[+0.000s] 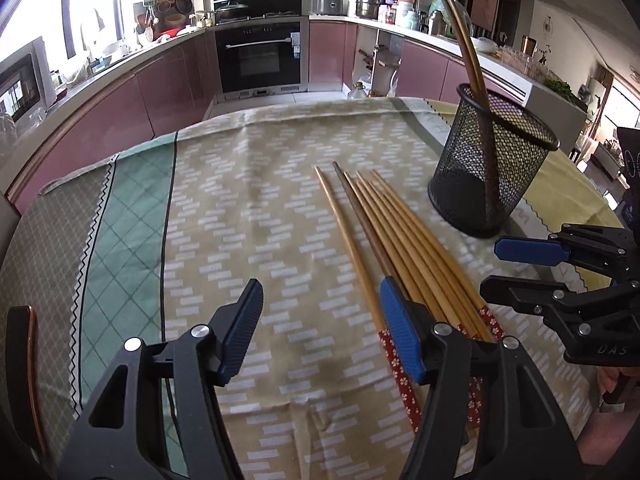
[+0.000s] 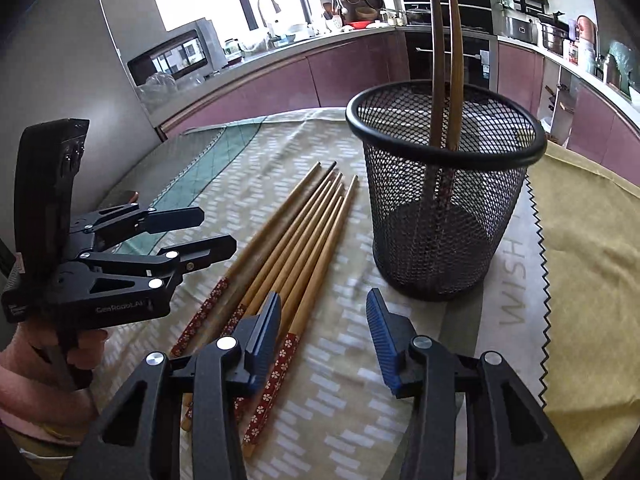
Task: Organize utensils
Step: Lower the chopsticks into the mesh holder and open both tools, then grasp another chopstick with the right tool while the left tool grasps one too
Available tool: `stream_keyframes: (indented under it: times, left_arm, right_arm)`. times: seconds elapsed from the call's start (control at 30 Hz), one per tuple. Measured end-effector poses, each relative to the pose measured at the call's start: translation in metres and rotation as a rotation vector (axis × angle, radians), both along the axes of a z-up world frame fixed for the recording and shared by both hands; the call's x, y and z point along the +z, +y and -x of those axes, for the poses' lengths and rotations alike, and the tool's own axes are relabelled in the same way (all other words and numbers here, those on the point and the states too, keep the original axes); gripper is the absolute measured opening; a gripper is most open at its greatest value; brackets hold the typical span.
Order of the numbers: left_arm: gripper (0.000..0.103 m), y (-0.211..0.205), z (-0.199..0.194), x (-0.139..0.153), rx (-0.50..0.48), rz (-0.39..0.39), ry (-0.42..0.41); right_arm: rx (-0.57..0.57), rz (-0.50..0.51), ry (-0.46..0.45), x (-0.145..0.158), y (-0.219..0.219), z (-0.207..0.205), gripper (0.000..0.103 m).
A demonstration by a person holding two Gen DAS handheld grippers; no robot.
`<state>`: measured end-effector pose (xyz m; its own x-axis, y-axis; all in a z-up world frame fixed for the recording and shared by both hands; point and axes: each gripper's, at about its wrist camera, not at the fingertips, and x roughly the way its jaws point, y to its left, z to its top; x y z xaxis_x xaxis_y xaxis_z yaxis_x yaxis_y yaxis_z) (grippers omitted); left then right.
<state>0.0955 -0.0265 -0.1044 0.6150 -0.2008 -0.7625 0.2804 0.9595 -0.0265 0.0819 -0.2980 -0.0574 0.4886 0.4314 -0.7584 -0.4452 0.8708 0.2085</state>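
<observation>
The left gripper (image 1: 320,322) hovers wide apart and empty over the cloth, its right pad just above the red-patterned handle ends of the loose chopsticks (image 1: 404,236). The right gripper (image 2: 324,330) is also spread wide and holds nothing, poised between the bundle and the black mesh holder (image 2: 444,200).

The step in hand looks like picking the next chopstick. It would go best by closing on a single stick near its patterned end, where the outermost one lies slightly apart from the rest, then lifting it clear before tipping it upright over the holder's rim. Two chopsticks (image 2: 444,60) already stand inside and could block a careless entry.

The patterned tablecloth (image 1: 256,184) covers the table; the holder sits toward its far right corner. Beyond are pink kitchen cabinets (image 1: 176,92) and a built-in oven (image 1: 260,60).
</observation>
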Motion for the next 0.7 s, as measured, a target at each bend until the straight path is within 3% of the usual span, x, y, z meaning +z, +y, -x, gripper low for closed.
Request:
stream_keyframes:
  times: [0.43, 0.53, 0.7]
  left_arm:
    - [0.056, -0.014, -0.002, -0.007, -0.019, -0.017, 0.027]
    - [0.052, -0.019, -0.004, -0.010, -0.025, -0.024, 0.033]
    - [0.041, -0.019, -0.004, -0.009, -0.029, -0.021, 0.040]
  right_arm:
    - [-0.025, 0.053, 0.000, -0.009, 0.017, -0.005, 0.032]
    - [-0.027, 0.059, 0.001, -0.009, 0.020, -0.006, 0.031]
    - [-0.034, 0.070, 0.017, -0.009, 0.020, -0.008, 0.020]
